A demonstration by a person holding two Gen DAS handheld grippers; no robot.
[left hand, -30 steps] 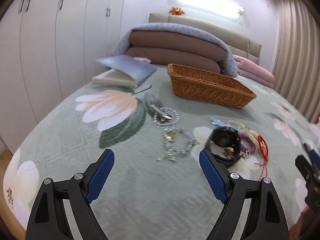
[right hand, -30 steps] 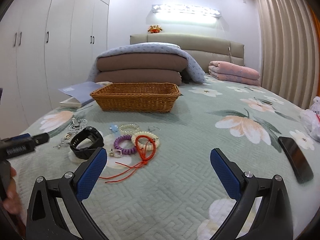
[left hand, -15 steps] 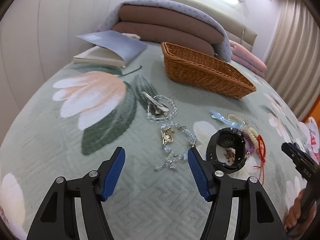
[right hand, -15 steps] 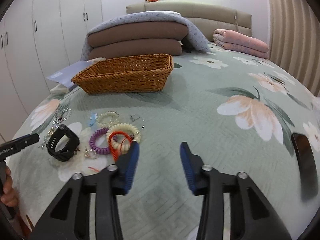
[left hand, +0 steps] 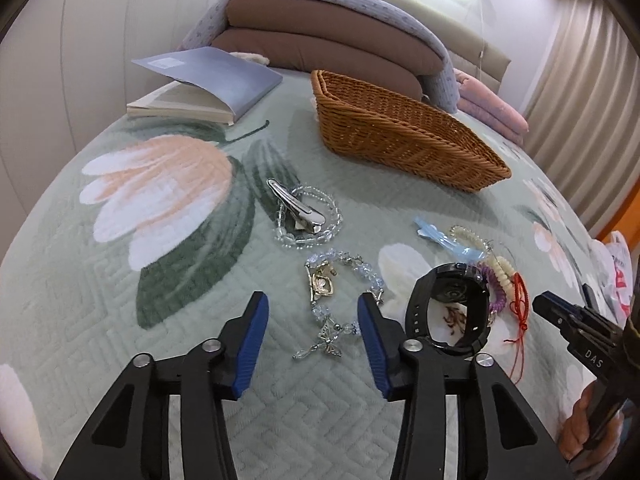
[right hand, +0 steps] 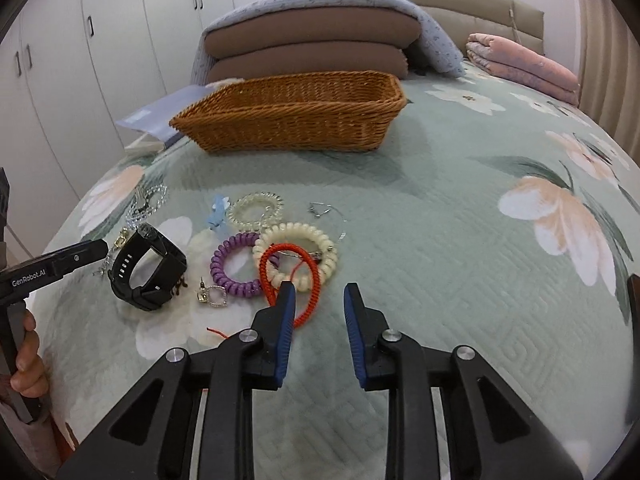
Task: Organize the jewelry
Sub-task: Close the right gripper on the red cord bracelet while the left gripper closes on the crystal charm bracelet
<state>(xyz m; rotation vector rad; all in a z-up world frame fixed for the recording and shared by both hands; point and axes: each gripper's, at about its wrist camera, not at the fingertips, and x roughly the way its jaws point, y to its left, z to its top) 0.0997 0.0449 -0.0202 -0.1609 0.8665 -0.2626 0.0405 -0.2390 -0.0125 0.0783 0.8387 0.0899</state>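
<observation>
On the green floral bedspread, a crystal bead bracelet (left hand: pixel 340 280) with a gold charm lies between the blue pads of my left gripper (left hand: pixel 314 312). Its jaws are closing and do not touch the bracelet. A black watch (left hand: pixel 448 308) sits just to the right. My right gripper (right hand: pixel 320 294) hangs over the near edge of a red cord loop (right hand: pixel 288 264). Those jaws are closing too, with no pad pressing on anything. A cream coil (right hand: pixel 296 248), a purple coil (right hand: pixel 236 264) and an earring (right hand: pixel 214 294) lie close by. The wicker basket (right hand: pixel 292 116) stands behind the jewelry.
A silver hair clip (left hand: pixel 296 208) rests on a clear bead strand. An open book (left hand: pixel 208 80) lies at the back left. Stacked brown pillows (right hand: pixel 312 40) and a folded pink blanket (right hand: pixel 520 64) sit at the headboard. A dark phone (right hand: pixel 634 300) shows at the right edge.
Both grippers tipped downward and came closer to the jewelry. Both pairs of jaws narrowed from wide open, the right more than the left.
</observation>
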